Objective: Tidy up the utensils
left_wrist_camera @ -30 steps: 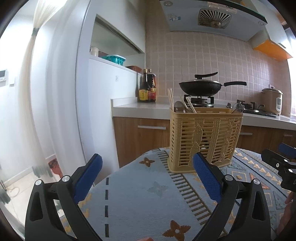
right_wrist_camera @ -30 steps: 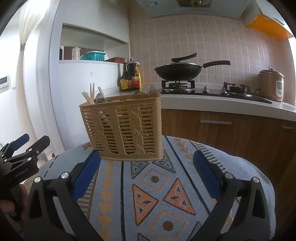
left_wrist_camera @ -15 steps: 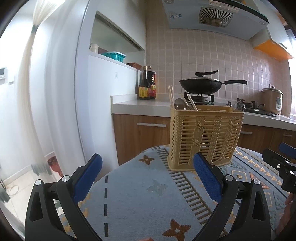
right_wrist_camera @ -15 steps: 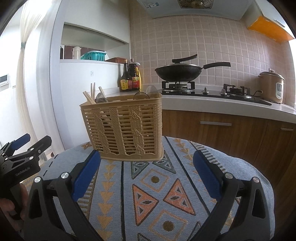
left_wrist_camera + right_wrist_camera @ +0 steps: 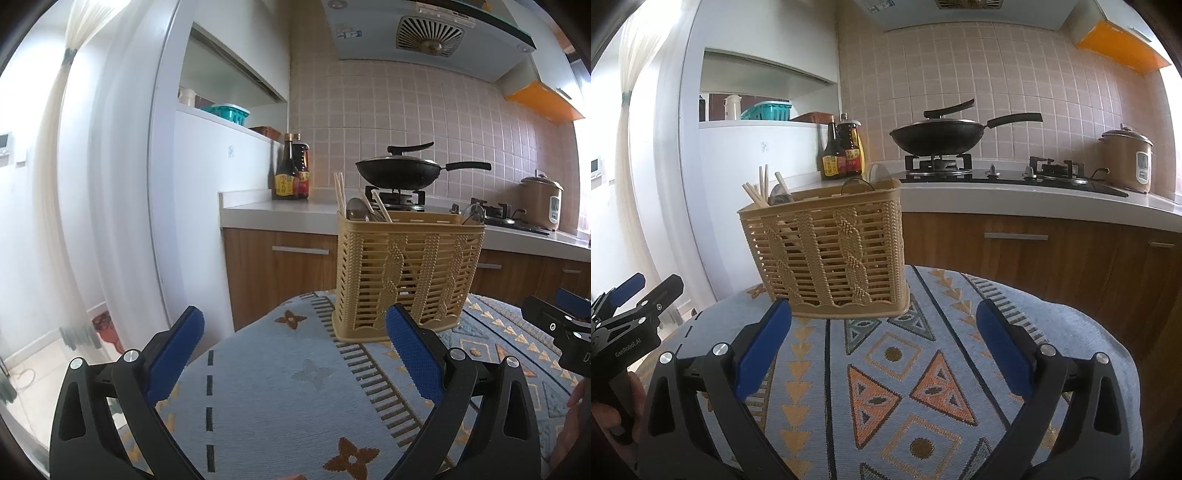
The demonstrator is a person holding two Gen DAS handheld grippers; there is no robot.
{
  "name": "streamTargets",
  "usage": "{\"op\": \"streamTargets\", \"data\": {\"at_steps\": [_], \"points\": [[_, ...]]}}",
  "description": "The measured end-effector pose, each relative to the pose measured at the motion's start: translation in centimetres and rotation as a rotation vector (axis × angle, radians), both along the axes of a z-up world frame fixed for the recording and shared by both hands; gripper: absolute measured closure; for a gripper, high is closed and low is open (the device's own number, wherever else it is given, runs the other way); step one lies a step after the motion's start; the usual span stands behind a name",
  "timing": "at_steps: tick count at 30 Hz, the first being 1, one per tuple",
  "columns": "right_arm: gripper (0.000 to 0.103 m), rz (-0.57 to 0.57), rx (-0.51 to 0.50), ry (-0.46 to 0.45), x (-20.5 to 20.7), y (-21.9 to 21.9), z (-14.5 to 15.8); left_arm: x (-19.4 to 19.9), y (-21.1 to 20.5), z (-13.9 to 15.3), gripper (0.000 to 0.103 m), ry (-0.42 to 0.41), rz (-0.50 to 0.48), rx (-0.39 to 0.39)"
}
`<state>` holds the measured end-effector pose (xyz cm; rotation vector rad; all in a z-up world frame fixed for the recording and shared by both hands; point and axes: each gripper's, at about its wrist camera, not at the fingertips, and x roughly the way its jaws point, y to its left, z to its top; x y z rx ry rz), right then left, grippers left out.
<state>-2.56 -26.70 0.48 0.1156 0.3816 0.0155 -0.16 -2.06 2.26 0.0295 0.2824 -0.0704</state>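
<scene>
A tan woven plastic utensil basket [image 5: 404, 275] stands on the far part of a round table with a patterned blue cloth [image 5: 280, 391]. Wooden chopsticks [image 5: 340, 194] and spoons [image 5: 356, 208] stick up from it. It also shows in the right wrist view [image 5: 831, 251], with chopsticks [image 5: 759, 192] at its left end. My left gripper [image 5: 295, 350] is open and empty, short of the basket and to its left. My right gripper [image 5: 884, 343] is open and empty, just in front of the basket. Each gripper shows at the edge of the other's view.
Behind the table runs a kitchen counter [image 5: 1034, 195] with wooden cabinets, a black wok [image 5: 942, 134] on a gas stove, sauce bottles [image 5: 291, 173] and a rice cooker [image 5: 1126, 158]. A white partition wall [image 5: 122, 184] stands to the left. The table edge drops off to the left.
Both grippers have shifted slightly and stay open; in the left wrist view the basket has moved a little higher in the picture. Nothing was picked up or let go.
</scene>
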Motion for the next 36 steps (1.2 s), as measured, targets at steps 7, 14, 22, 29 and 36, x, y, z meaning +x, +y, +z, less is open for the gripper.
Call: {"op": "streamTargets", "data": {"at_steps": [7, 14, 22, 29, 36], "points": [[0.007, -0.010, -0.003, 0.008, 0.09, 0.03, -0.04, 0.08, 0.06, 0.03, 0.008, 0.004, -0.004, -0.003], [0.007, -0.013, -0.007, 0.021, 0.35, 0.16, -0.21, 0.03, 0.02, 0.00, 0.008, 0.009, -0.006, -0.009], [0.007, -0.018, -0.012, 0.018, 0.30, 0.20, -0.18, 0.29, 0.08, -0.10, 0.007, 0.018, -0.008, -0.012], [0.007, -0.021, -0.006, 0.018, 0.16, -0.07, -0.22, 0.36, 0.06, -0.20, 0.007, 0.028, -0.010, -0.013], [0.007, -0.013, -0.029, 0.010, 0.18, 0.27, -0.12, 0.45, 0.10, -0.22, 0.007, 0.029, -0.010, -0.015]]}}
